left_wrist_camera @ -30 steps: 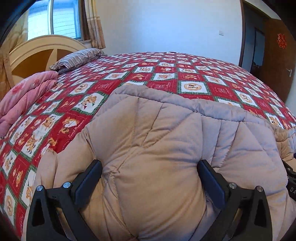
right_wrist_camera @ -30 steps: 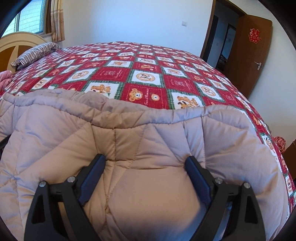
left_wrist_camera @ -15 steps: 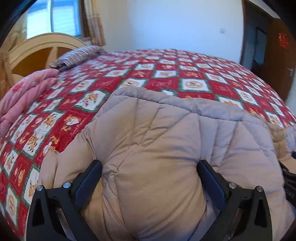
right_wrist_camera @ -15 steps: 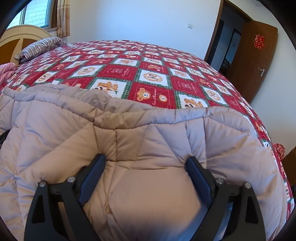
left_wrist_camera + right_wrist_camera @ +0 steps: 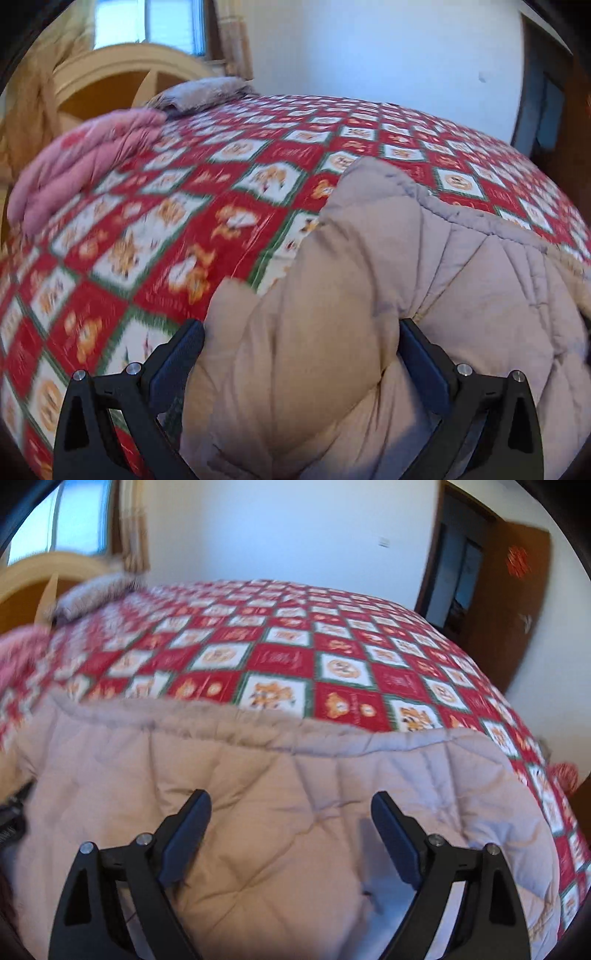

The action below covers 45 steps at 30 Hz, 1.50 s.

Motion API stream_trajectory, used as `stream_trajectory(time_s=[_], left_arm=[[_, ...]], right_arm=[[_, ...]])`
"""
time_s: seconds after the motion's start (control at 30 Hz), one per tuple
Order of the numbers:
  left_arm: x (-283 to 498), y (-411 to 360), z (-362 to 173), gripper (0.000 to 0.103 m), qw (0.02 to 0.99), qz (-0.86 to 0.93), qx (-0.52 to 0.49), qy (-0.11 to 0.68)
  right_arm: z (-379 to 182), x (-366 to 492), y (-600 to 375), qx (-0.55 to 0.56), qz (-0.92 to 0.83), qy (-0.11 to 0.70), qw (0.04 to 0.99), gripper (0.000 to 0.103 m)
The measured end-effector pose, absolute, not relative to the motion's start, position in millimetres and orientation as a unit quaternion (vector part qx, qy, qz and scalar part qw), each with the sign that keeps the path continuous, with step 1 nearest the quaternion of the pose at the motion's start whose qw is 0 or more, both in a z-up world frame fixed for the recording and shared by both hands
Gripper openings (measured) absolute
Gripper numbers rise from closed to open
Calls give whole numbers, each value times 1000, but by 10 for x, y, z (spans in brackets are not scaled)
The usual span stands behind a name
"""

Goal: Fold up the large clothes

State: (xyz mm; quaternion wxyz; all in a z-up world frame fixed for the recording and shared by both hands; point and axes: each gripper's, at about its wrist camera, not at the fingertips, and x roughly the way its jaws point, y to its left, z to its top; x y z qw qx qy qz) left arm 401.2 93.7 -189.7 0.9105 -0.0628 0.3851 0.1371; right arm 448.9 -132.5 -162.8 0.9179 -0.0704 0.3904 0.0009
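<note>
Puffy quilted beige coat (image 5: pixel 332 369) bunched in left tool (image 5: pixel 301 354); right tool (image 5: pixel 291 823) wide, empty.

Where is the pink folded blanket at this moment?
In the left wrist view, the pink folded blanket lies at the left edge of the red patterned bedspread, near the striped pillow and the wooden headboard.
</note>
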Motion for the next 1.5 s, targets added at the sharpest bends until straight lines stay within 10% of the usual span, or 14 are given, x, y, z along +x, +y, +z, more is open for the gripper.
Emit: stream_trajectory(time_s=[1.5], left_arm=[[3502,1320,-1641,102,903,100,-118,401]], right_arm=[[-1590,4701,-1321,-60,-16,400,915,100]])
